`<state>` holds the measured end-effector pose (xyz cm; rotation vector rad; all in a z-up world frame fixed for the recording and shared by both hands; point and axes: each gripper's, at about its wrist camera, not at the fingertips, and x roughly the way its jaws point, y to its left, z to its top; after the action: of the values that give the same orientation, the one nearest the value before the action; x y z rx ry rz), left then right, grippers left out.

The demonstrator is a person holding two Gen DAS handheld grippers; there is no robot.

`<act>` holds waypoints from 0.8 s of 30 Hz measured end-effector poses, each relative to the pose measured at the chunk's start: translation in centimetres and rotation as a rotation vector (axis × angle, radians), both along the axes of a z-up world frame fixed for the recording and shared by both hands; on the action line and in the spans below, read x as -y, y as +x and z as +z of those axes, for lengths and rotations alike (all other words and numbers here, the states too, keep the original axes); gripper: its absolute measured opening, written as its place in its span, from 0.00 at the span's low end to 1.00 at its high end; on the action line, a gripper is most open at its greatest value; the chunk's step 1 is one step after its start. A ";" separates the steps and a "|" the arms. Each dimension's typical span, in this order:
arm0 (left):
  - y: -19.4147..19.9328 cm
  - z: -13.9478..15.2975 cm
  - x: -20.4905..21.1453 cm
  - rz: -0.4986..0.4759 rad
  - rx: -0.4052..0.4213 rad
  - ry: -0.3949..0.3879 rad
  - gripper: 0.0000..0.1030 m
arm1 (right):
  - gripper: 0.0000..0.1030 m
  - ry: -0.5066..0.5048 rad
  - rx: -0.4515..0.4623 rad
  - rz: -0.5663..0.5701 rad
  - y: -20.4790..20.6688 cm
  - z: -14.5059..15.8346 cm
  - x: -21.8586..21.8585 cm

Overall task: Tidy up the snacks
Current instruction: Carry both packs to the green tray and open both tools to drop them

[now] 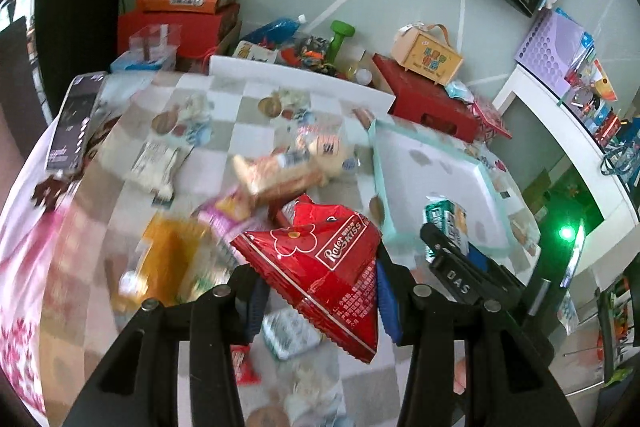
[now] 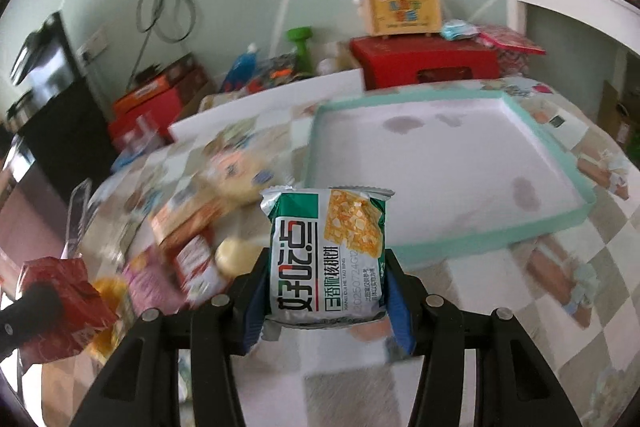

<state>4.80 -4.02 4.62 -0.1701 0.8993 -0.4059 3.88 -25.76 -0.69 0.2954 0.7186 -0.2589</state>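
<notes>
My left gripper [image 1: 320,301] is shut on a red triangular snack packet [image 1: 320,267], held above the table. That red packet [image 2: 68,303] also shows at the left of the right wrist view, with the left gripper's dark finger on it. My right gripper [image 2: 326,301] is shut on a green and silver biscuit packet [image 2: 326,255], lifted off the cloth. In the left wrist view the right gripper [image 1: 460,263] carries this biscuit packet [image 1: 446,219] over the near corner of the mint-rimmed white tray [image 1: 440,163]. The tray [image 2: 568,163] lies empty just beyond the biscuit packet.
Loose snack packets [image 1: 280,175] lie in a blurred pile on the checked tablecloth [image 1: 224,99], left of the tray. A red stool [image 2: 424,63] with a small yellow case [image 2: 400,11] stands behind the table. A white shelf [image 1: 560,131] is at the right.
</notes>
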 end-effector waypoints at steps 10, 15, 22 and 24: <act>6.0 -1.6 5.9 -0.058 -0.007 0.021 0.47 | 0.52 0.033 -0.038 -0.101 4.3 -0.8 6.2; 7.9 -2.7 8.0 -0.074 -0.014 0.024 0.47 | 0.52 0.037 -0.088 -0.105 6.0 -2.3 7.0; 8.1 -4.2 8.8 -0.092 -0.047 0.052 0.47 | 0.52 0.063 -0.176 -0.092 6.4 -4.6 6.5; 8.0 -4.2 8.9 -0.093 -0.047 0.055 0.47 | 0.52 0.075 -0.185 -0.093 6.1 -4.7 6.2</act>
<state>12.82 -12.88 0.39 -0.0875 0.9657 -0.4649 9.99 -31.95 -5.37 0.3797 0.8998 -0.3514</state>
